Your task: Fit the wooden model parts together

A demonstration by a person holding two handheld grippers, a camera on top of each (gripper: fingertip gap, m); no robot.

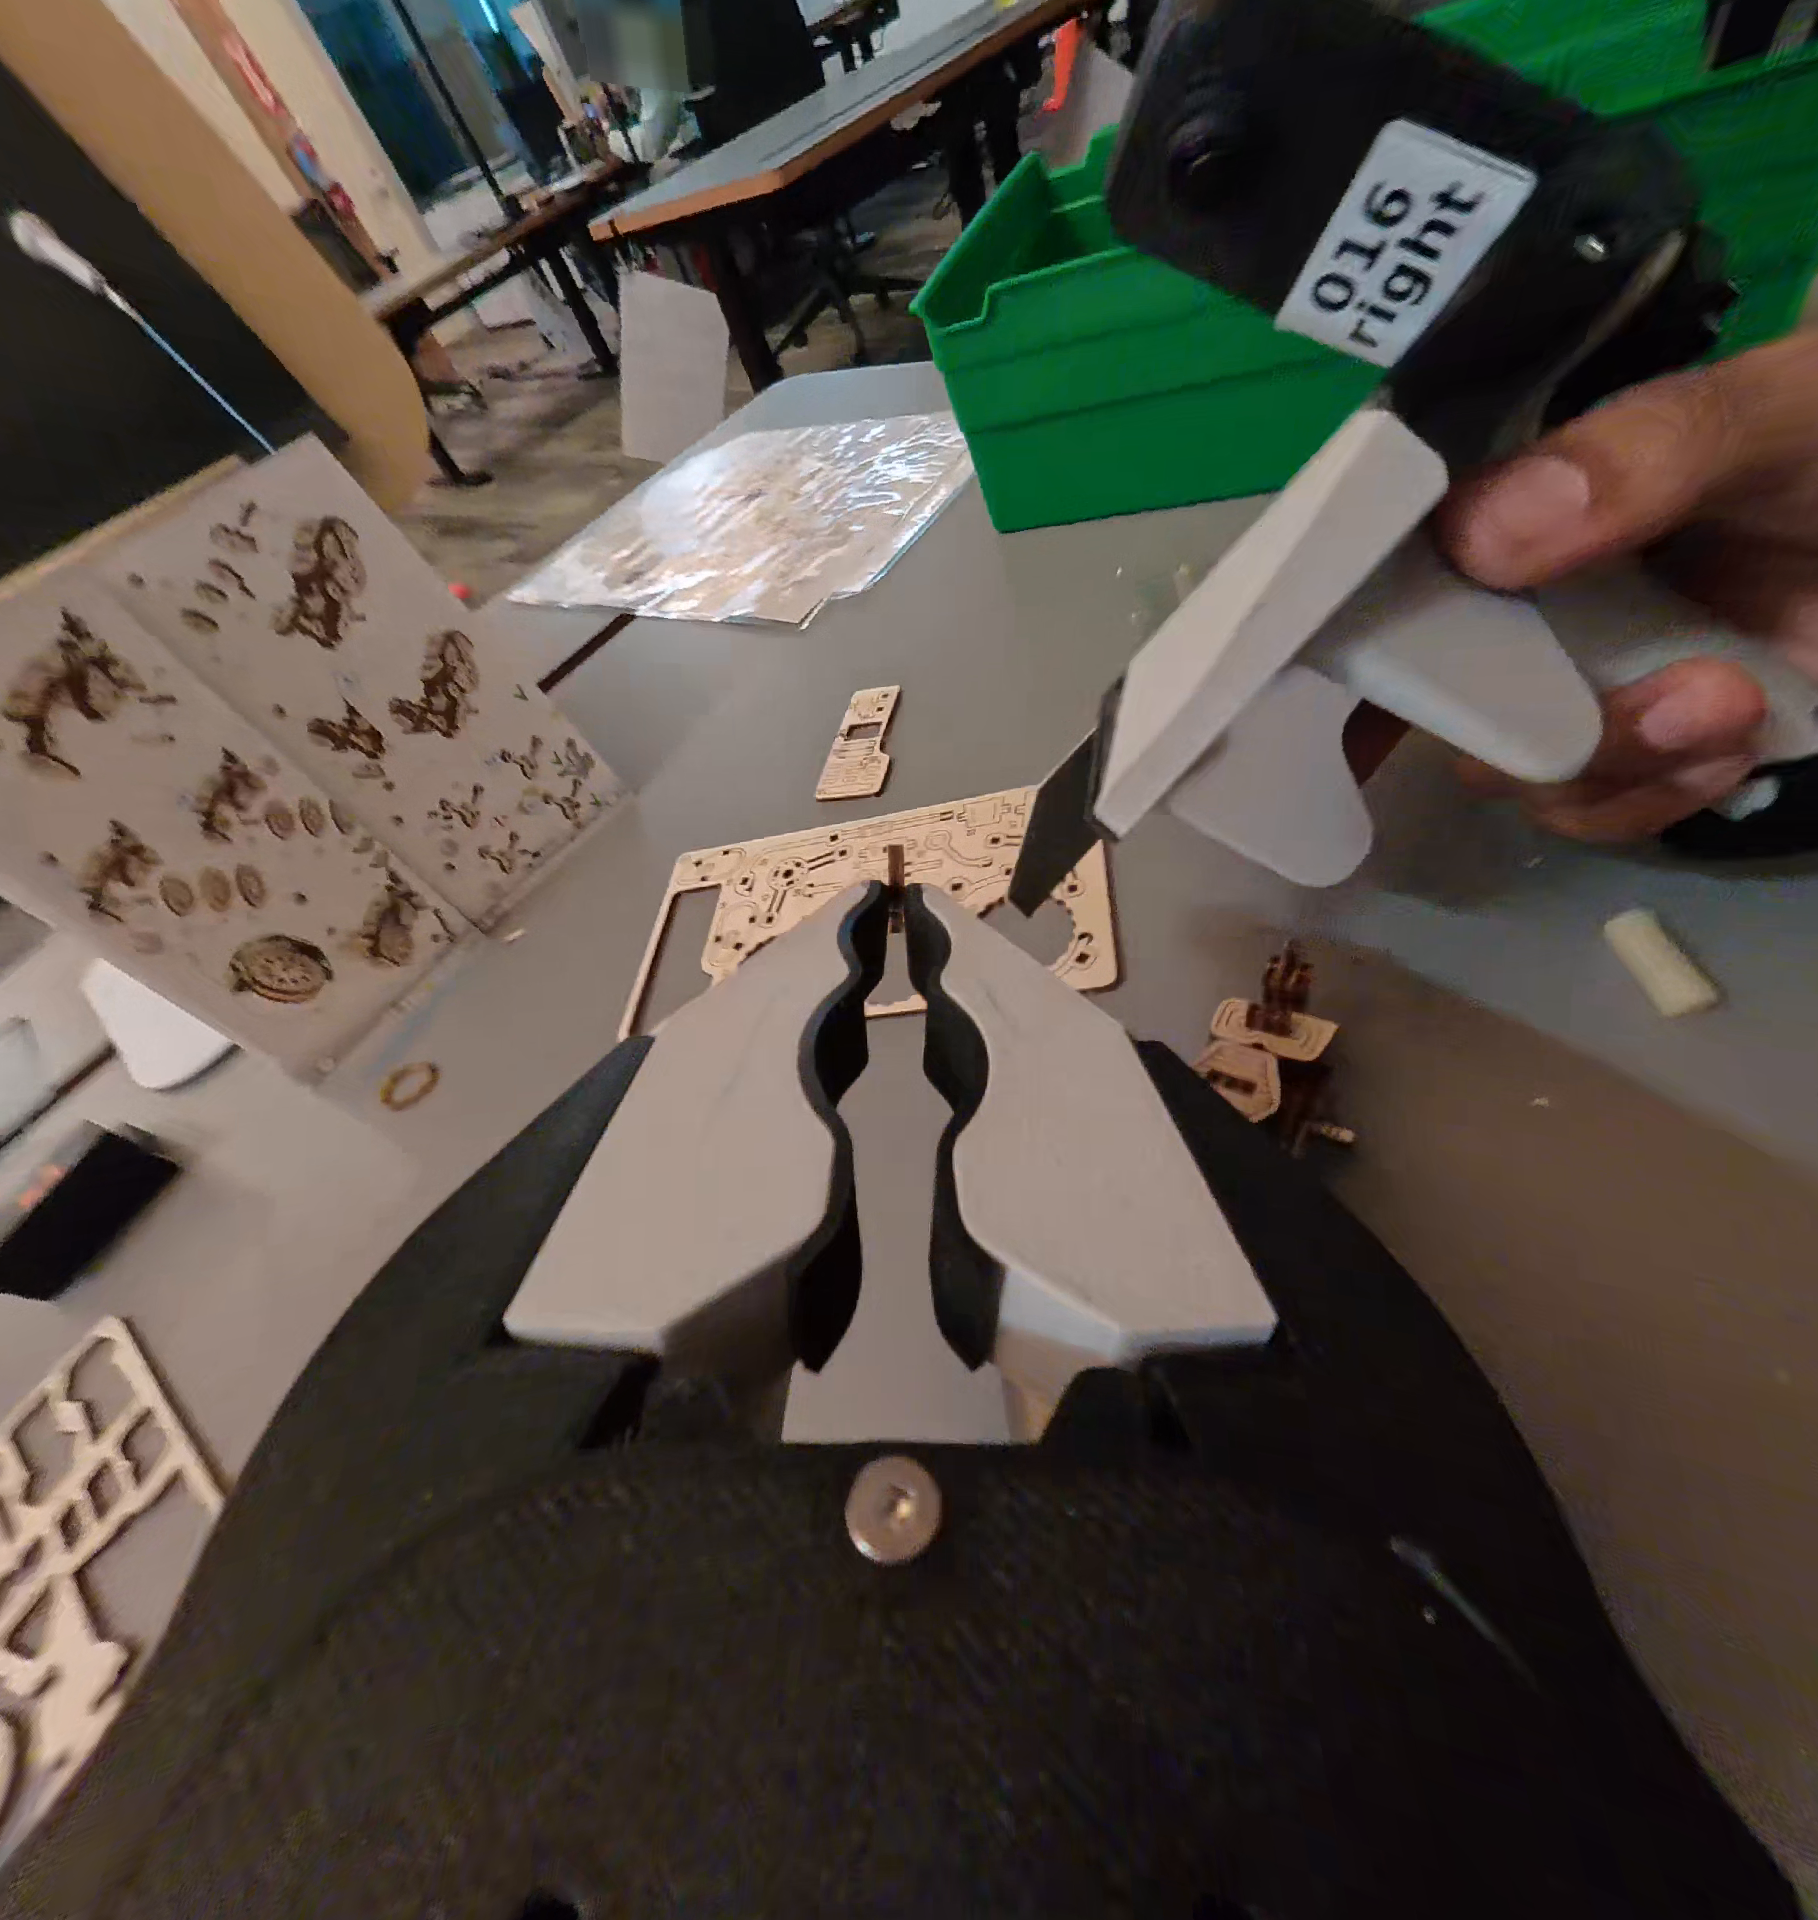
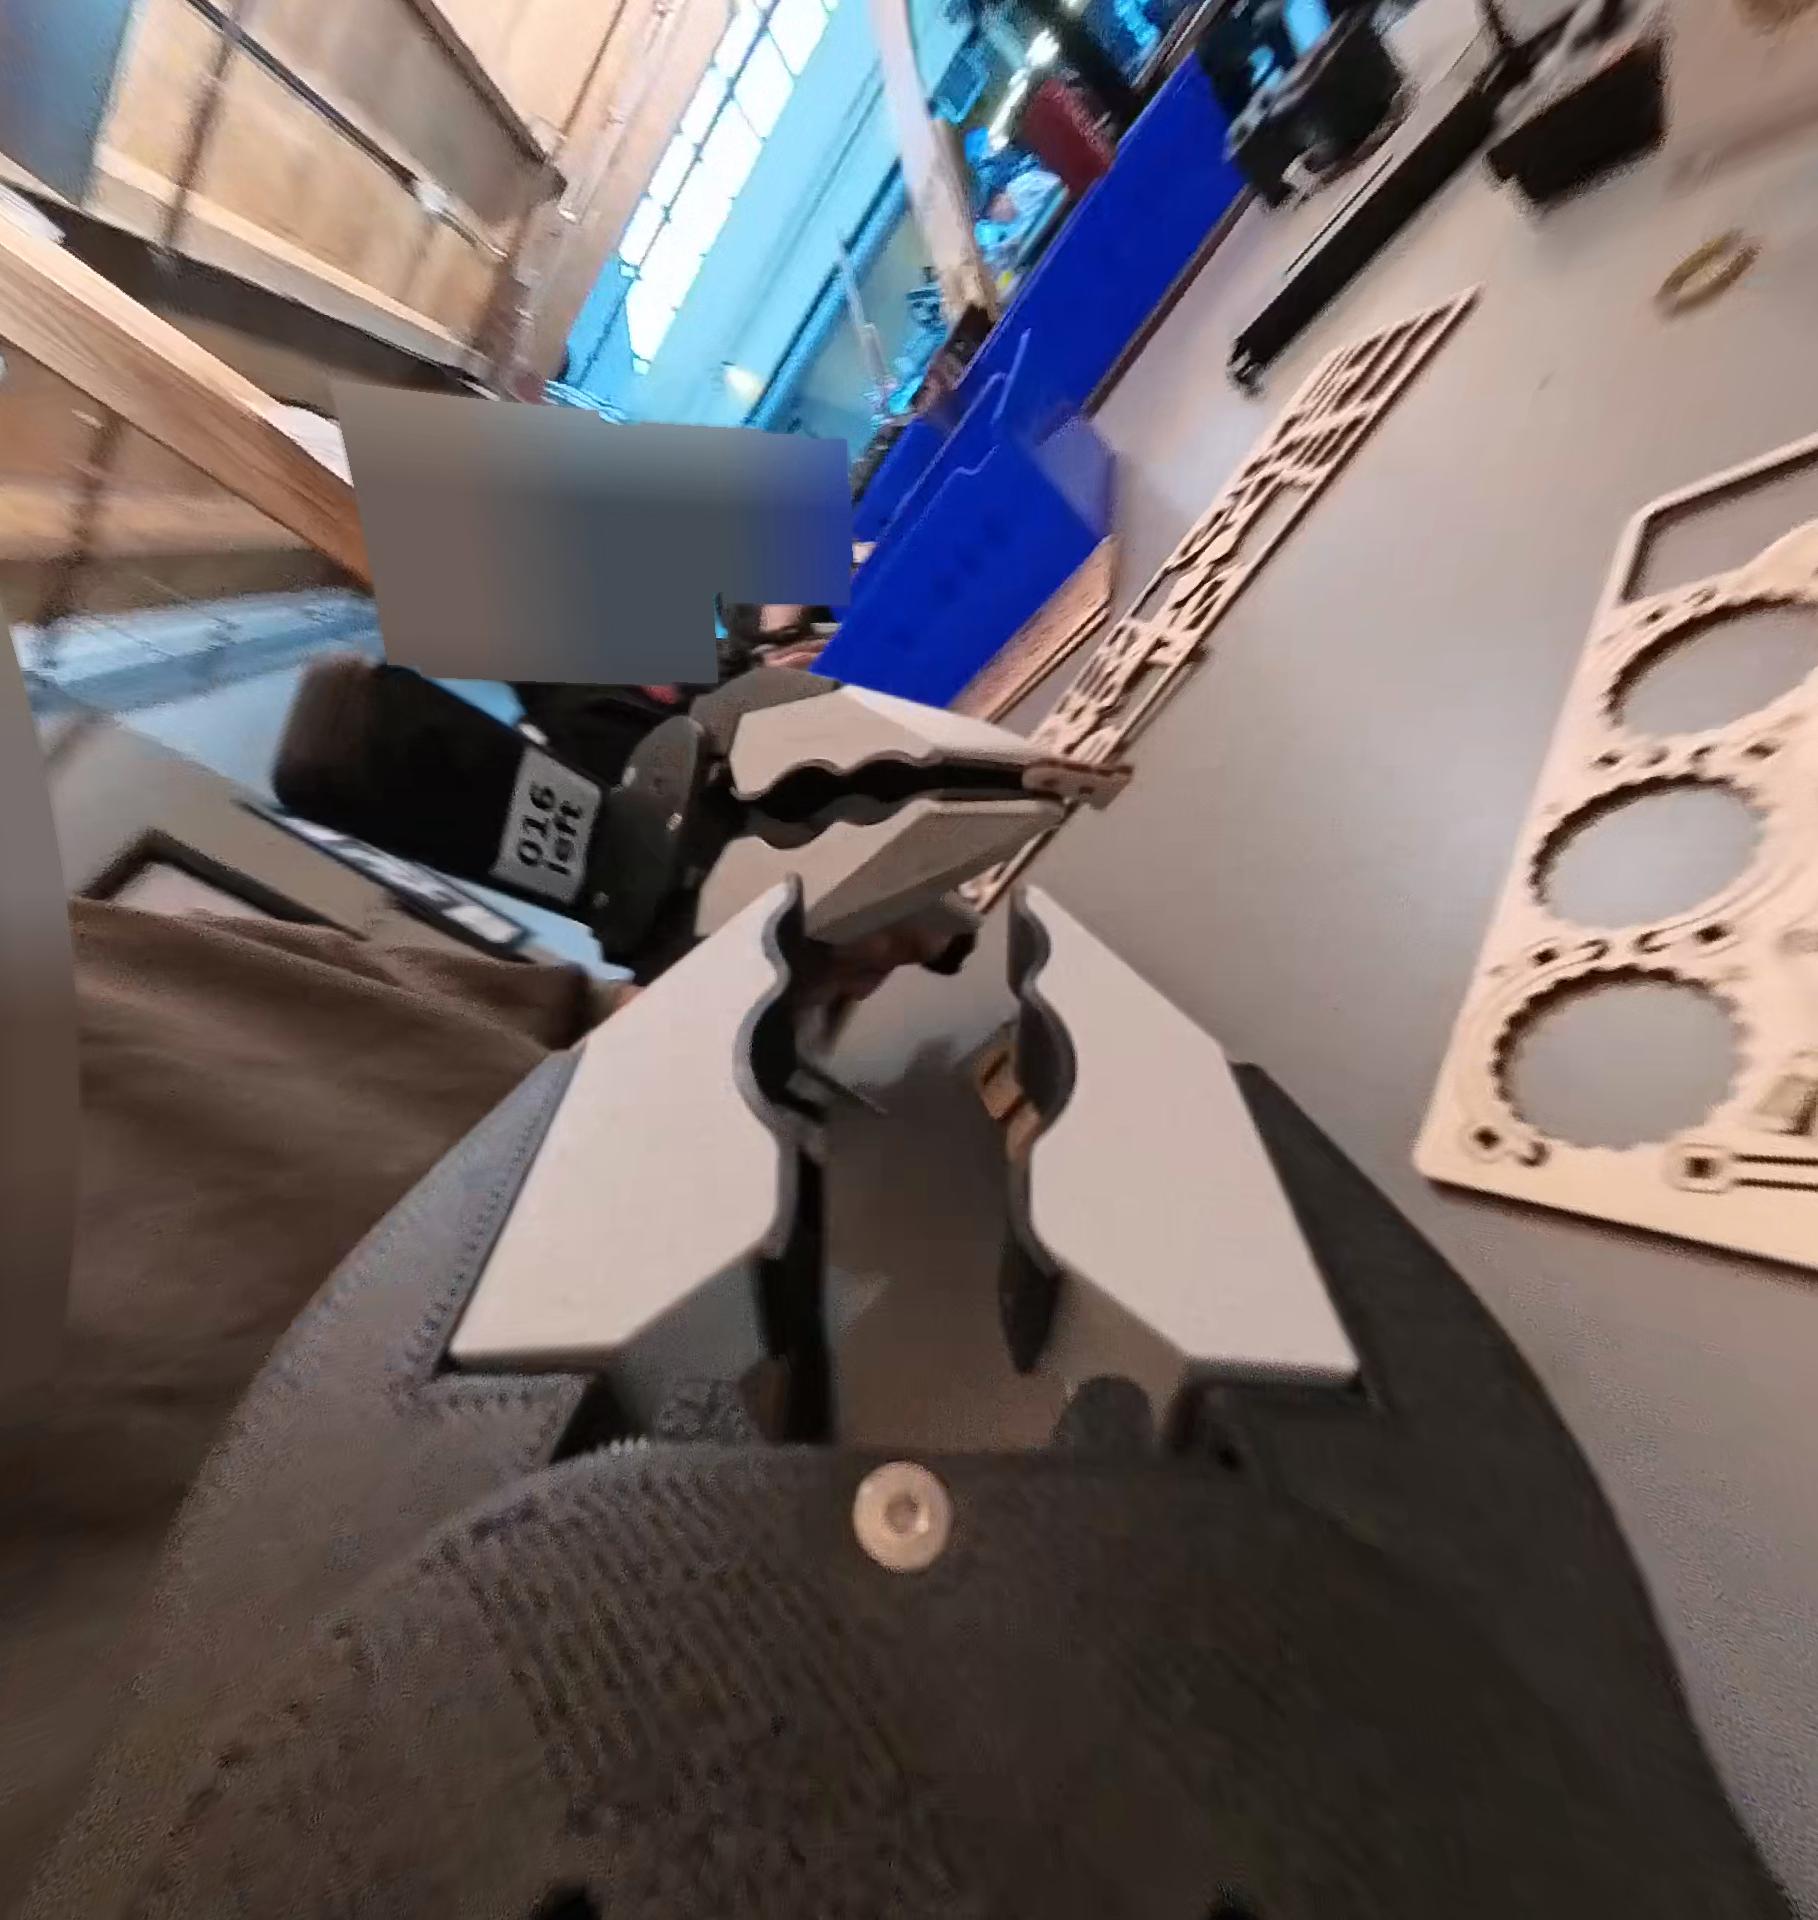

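The left gripper (image 1: 897, 902) is clamped on a small wooden part (image 1: 896, 871), which sticks up past its tips; in the right wrist view that same part (image 2: 1081, 781) shows edge-on at the tips. At 1 o'clock from it the right gripper (image 1: 1052, 847), held by a hand (image 1: 1715, 582), points down over a wooden sheet (image 1: 780, 883) on the table (image 1: 1507, 1091). In its own view the right gripper (image 2: 900, 920) stands apart, holding nothing. At 4 o'clock from the left tips sits a half-built model (image 1: 1274, 1049). At 12 o'clock lies a loose strip (image 1: 859, 744), beyond it a foil sheet (image 1: 759, 520) and a green bin (image 1: 1123, 353). At 10 o'clock stands an instruction sheet (image 1: 261, 748); at 8 o'clock a ring (image 1: 409, 1084).
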